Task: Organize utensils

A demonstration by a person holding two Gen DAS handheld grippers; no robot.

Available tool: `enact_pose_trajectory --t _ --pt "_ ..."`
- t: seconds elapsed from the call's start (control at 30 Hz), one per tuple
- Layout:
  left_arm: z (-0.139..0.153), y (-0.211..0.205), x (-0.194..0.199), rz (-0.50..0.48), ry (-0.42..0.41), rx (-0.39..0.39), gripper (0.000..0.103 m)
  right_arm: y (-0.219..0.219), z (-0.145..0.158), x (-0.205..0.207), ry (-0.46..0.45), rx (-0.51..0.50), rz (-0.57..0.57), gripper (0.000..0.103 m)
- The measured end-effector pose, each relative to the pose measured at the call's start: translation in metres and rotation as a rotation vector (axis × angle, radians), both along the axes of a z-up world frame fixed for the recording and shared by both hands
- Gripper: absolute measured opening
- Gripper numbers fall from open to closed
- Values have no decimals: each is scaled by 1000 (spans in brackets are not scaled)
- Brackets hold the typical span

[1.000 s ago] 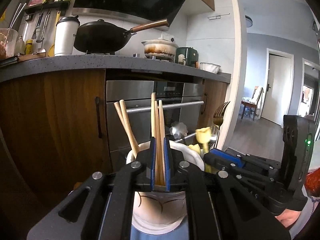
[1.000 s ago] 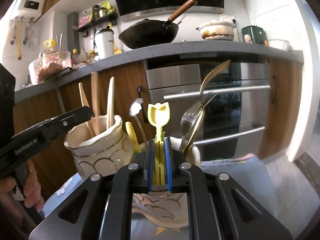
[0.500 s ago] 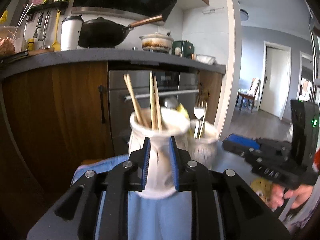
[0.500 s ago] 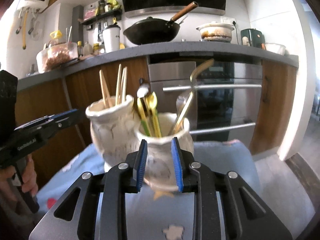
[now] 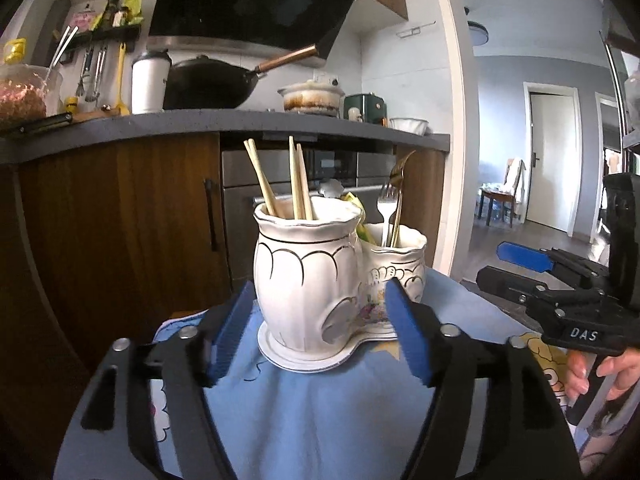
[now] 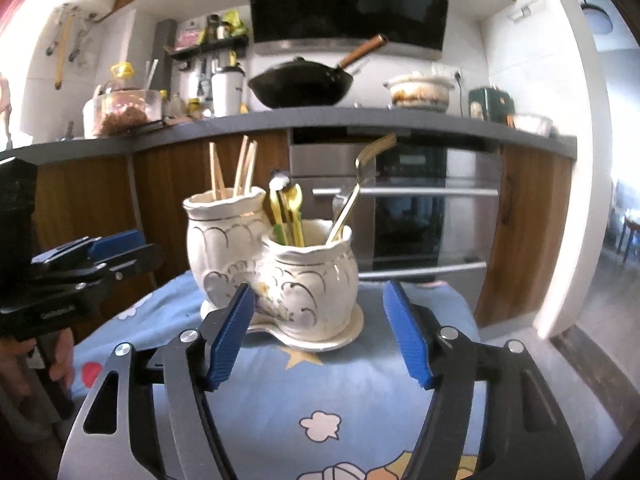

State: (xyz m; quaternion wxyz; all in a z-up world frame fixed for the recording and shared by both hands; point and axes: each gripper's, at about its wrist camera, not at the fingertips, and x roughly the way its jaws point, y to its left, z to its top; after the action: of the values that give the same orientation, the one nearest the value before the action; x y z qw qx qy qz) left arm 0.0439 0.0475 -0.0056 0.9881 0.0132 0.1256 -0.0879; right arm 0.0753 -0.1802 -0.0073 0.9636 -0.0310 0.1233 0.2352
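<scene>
Grippers, two, hand-held. Left gripper (image 5: 320,332): jaws spread wide, nothing between them, set low over the cloth and short of the taller pot. Right gripper (image 6: 320,332): likewise wide and empty, facing the shorter pot, not touching it.

Holder, ceramic, white with gilt scallop lines: taller pot (image 5: 306,276) and shorter pot (image 6: 316,272), touching, on one shared saucer (image 6: 344,334). Stands on blue patterned cloth (image 6: 360,392).

Contents, taller pot: wooden chopsticks (image 5: 298,180), upright to slightly leaning, grouped by themselves.

Contents, shorter pot: silver fork (image 5: 386,210) and gold-toned utensil (image 6: 360,184), leaning on the rim; yellow and green plastic pieces (image 6: 288,216) at the side nearest the taller pot. Exact count unclear.

Assessment: sorted by kind, chopsticks apart from forks and spoons; both tools empty and clear suggests the organizing is at or near completion.

Background: kitchen counter (image 6: 360,120), wok (image 6: 302,86), oven (image 6: 420,208).
</scene>
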Motion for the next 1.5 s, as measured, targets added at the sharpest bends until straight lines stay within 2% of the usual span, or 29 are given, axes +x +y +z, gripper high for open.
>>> enact_pose_trajectory --t 0.13,0.23,0.37,1.5 --pt "-4 -2 -4 3 -16 20 77 1 1 -5 -32 -7 12 74" --pt "-2 0 -9 9 -38 10 86 -2 2 -5 -36 6 11 77" --pt "-2 3 -8 15 -37 1 90 -1 2 -7 -47 0 5 77" --pt "-1 6 -4 56 -30 10 92 -2 2 -7 -55 2 -1 77"
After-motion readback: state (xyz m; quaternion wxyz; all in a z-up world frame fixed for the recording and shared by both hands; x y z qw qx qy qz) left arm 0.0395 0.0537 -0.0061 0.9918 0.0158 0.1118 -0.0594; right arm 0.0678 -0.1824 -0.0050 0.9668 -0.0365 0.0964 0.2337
